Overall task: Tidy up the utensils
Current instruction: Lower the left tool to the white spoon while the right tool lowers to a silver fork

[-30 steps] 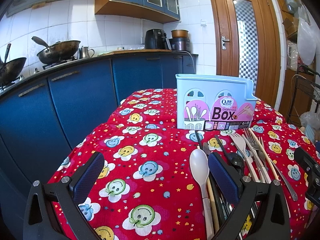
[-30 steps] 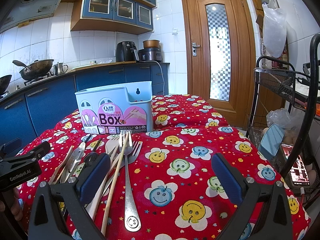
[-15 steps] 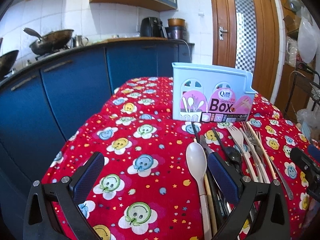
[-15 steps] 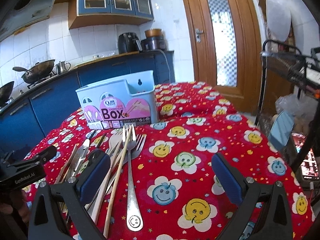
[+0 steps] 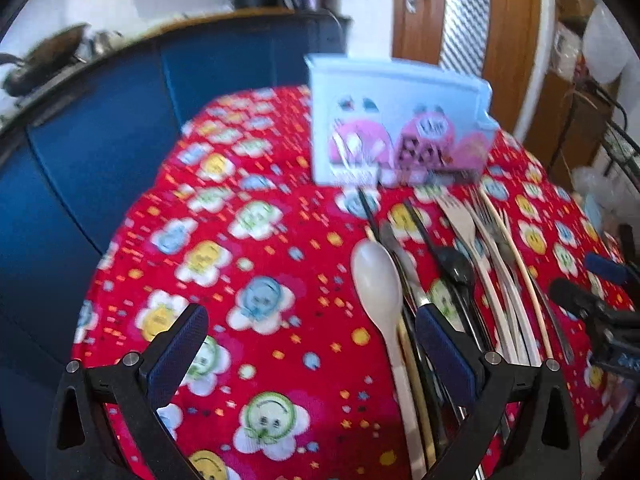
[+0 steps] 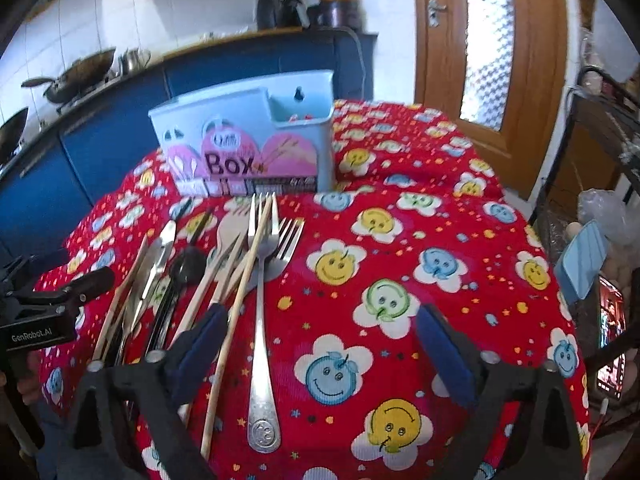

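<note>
Lying loose on the tabletop (image 6: 460, 216), every utensil (image 6: 262, 280) awaits the box (image 6: 248, 152); left gripper (image 5: 308, 354) and right gripper (image 6: 320, 346) gape empty.

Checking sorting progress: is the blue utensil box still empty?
Cannot tell fully. The box stands upright; only its right compartment shows inside, with no utensils visible.

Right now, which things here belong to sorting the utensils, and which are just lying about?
For the job: chopsticks box, steel fork, white spoon, black spoon, chopstick.

Just about: wok, kettle, air fryer, door, blue mask.
</note>
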A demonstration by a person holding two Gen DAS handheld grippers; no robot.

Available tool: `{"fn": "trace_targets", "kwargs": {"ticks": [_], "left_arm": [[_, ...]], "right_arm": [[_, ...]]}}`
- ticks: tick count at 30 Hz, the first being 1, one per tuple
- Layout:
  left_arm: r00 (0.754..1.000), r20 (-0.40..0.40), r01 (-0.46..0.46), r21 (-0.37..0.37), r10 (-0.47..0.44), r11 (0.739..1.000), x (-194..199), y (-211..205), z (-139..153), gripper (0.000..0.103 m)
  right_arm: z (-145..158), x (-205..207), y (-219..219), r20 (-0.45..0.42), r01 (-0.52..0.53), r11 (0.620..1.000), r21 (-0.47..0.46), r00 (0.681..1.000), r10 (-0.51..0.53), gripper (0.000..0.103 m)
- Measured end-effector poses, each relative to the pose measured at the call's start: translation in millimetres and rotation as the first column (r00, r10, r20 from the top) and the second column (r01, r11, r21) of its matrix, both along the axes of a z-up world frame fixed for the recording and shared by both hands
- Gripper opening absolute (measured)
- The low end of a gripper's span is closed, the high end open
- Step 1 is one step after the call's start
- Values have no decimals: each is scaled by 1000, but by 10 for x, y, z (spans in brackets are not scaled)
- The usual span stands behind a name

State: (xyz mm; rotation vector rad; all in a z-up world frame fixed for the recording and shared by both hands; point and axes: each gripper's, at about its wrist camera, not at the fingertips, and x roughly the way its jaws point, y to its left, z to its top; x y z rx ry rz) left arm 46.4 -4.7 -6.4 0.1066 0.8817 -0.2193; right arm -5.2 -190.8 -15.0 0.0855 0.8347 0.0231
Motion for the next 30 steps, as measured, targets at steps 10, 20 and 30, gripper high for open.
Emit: {"fn": "trace_targets", "kwargs": {"ticks": [10,20,30], "left_arm": [[987,-157,37,-56,-45,998,94,45,-87,75],[979,-193,68,16,-64,998,125,-8,-90,67],[966,-219,144,19,-136,989,61,-123,-73,49]], "right_arm": [[-1,175,80,-124,-113,994,4,986,112,53],[21,367,7,-257,-156,985,77,951,171,47],[0,526,171,-360,-217,976,25,908,212,36]]}}
